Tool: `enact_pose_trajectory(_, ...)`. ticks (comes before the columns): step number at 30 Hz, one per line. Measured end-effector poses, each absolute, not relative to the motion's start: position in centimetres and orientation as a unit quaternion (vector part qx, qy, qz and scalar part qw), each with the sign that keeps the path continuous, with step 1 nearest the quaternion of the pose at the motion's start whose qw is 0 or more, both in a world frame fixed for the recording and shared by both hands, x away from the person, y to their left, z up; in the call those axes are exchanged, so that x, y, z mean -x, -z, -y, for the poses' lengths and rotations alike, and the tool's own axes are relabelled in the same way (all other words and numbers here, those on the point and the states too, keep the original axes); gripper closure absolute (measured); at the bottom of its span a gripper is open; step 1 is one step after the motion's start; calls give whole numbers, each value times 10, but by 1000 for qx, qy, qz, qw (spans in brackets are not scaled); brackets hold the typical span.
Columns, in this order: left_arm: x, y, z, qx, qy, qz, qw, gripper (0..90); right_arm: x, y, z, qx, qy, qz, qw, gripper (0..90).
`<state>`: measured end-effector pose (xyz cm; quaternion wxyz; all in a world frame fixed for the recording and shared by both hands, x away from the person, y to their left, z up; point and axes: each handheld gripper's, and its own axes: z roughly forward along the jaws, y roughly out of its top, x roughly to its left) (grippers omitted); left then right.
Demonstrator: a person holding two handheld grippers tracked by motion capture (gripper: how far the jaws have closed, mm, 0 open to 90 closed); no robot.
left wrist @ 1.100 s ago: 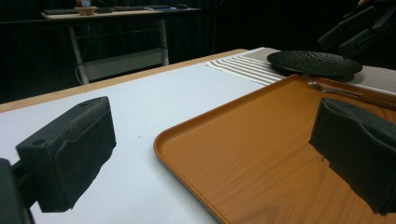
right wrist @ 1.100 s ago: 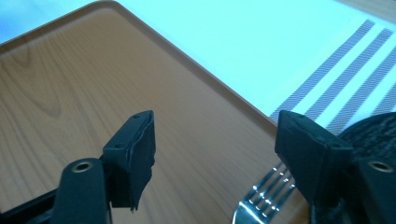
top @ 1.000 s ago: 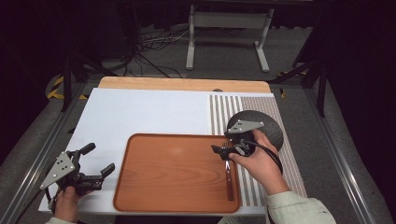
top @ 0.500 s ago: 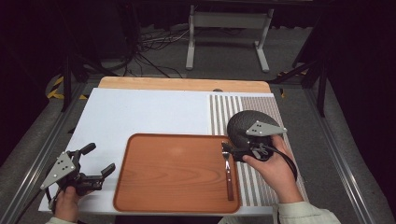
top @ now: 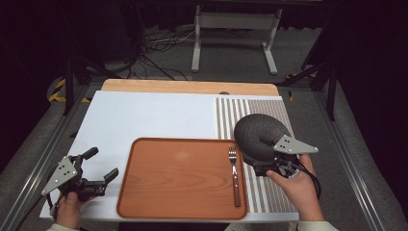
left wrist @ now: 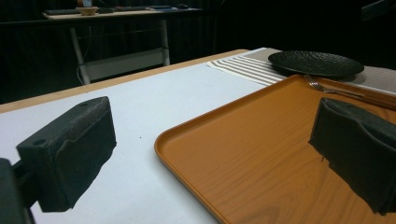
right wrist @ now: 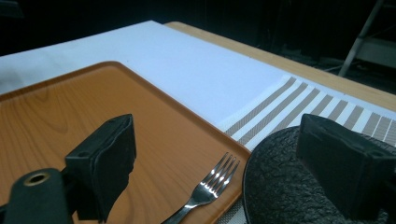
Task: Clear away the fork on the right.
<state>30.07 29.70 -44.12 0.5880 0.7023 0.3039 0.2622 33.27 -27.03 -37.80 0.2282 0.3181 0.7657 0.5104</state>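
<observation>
Right gripper (top: 260, 166): jaws spread wide, gripping nothing; one jaw hangs over the near rim of the black plate, the other over the tray's right edge.
Left gripper (top: 98, 166): jaws wide apart and empty, at 9 o'clock from the tray, over the white board.
Black plate (top: 252, 134): textured, on the striped placemat (top: 231, 113), at 3 o'clock from the tray and just beside it.
Fork (top: 234, 171): lies along the tray's right edge, tines toward 12 o'clock, wooden handle toward the person.
Orange tray (top: 178, 180): wood-grain base, flat on the white board (top: 144, 115).
</observation>
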Motion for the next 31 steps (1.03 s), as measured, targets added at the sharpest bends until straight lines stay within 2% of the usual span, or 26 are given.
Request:
enact_pose_trajectory(21,-301,442,-299,-699,-261,-306,591,11,-328,423,309,-313,-546,-734,256,84)
enact_pose_trajectory(31,-301,442,-301,-698,-259,-306,593,11,-323,444,318,-330,-539,-735,246,80)
